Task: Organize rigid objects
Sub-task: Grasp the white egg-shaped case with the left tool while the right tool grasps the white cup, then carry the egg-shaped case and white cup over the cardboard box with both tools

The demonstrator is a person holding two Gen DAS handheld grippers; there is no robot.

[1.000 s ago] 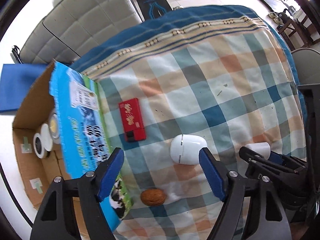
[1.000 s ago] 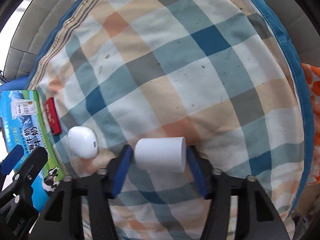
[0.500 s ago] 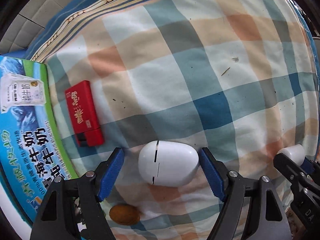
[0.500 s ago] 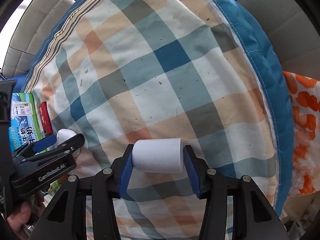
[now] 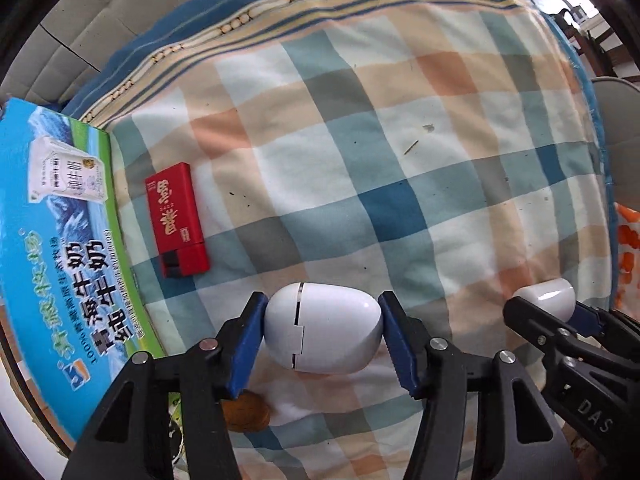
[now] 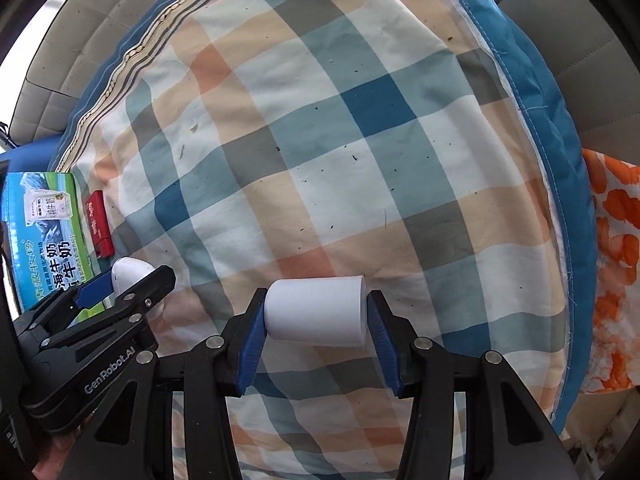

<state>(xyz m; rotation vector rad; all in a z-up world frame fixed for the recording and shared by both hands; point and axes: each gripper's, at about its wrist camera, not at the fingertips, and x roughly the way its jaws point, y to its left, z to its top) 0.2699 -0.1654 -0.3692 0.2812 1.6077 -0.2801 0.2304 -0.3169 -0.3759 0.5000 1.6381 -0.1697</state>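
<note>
My left gripper (image 5: 322,332) is shut on a white egg-shaped case (image 5: 322,330), its blue pads pressing both ends, just above the checked cloth (image 5: 360,160). My right gripper (image 6: 316,312) is shut on a white cylinder (image 6: 316,310) held sideways above the cloth. In the left wrist view the cylinder (image 5: 548,298) and right gripper show at the right. In the right wrist view the case (image 6: 130,272) and left gripper show at the left. A red flat box (image 5: 176,220) lies on the cloth left of the case. A brown nut-like object (image 5: 246,412) lies under my left finger.
A blue and green milk carton box (image 5: 60,264) stands along the cloth's left edge; it also shows in the right wrist view (image 6: 44,224). A grey padded sofa back (image 6: 60,80) lies behind. An orange patterned fabric (image 6: 616,260) hangs off the right.
My left gripper came down over the white case and shut on it. My right gripper holds the cylinder as before and has shifted a little.
</note>
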